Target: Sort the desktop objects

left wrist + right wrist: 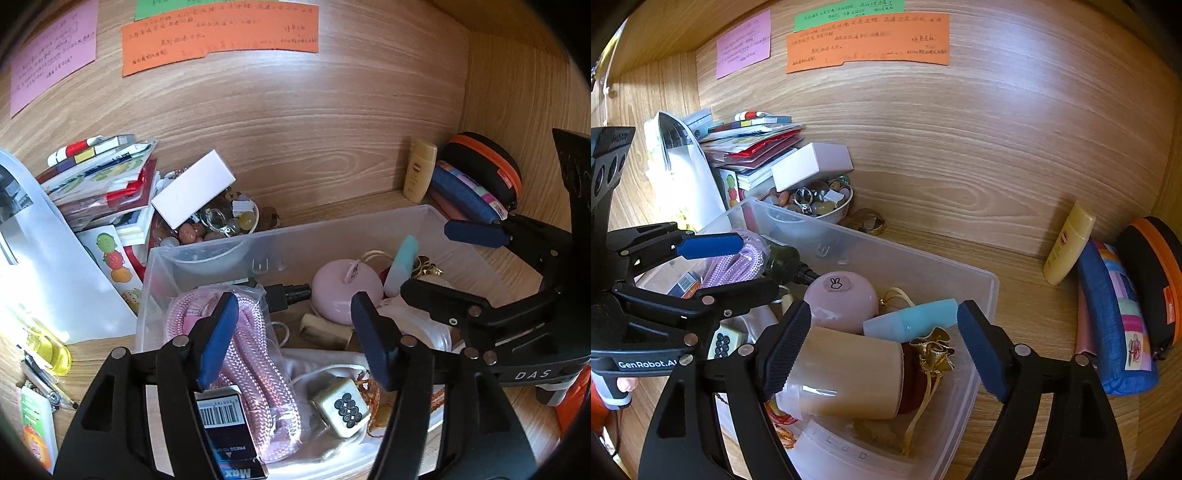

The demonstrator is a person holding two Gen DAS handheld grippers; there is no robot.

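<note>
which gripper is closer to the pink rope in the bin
Left. The left gripper hangs right over the pink rope, one of its jaws above the coil. The right gripper is over the other end of the bin, above a beige jar.

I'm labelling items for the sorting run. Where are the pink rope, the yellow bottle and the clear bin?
pink rope (pixel 258 354), left wrist view, middle of its coil
yellow bottle (pixel 1067 245), right wrist view, its body
clear bin (pixel 923 266), right wrist view, far wall
</note>
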